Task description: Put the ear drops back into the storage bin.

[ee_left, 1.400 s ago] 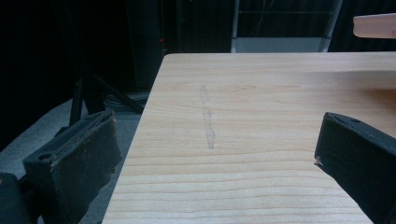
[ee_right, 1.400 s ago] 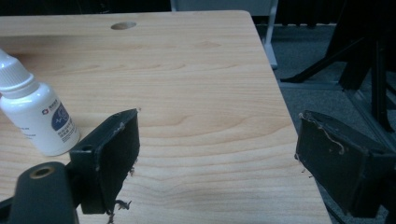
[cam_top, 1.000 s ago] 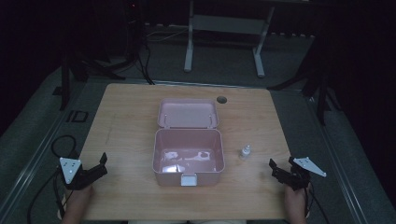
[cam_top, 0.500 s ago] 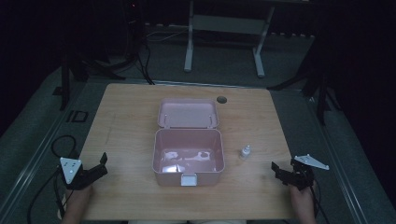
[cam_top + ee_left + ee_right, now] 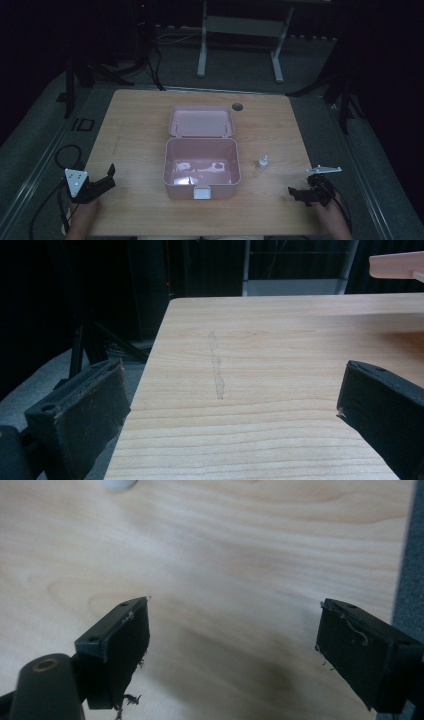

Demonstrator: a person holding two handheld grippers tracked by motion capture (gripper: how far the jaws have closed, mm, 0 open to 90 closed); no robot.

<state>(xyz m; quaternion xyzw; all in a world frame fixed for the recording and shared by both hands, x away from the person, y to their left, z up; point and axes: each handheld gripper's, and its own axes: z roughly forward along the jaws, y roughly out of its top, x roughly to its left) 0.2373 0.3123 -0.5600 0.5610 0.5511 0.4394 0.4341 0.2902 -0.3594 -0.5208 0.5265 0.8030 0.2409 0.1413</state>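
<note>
right tool (image 5: 300, 194) lower toward table (image 5: 135, 125) corner, wide and empty; left tool (image 5: 102, 181) wide, edge-side.

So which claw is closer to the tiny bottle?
The right claw. It sits near the table's edge, just right of the tiny bottle and closer to the person. The left claw is far off, across the pink box.

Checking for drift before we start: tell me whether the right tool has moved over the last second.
Yes. In the high view the right tool has slid toward the table's near edge, farther from the small bottle, which stayed put beside the pink box.
</note>
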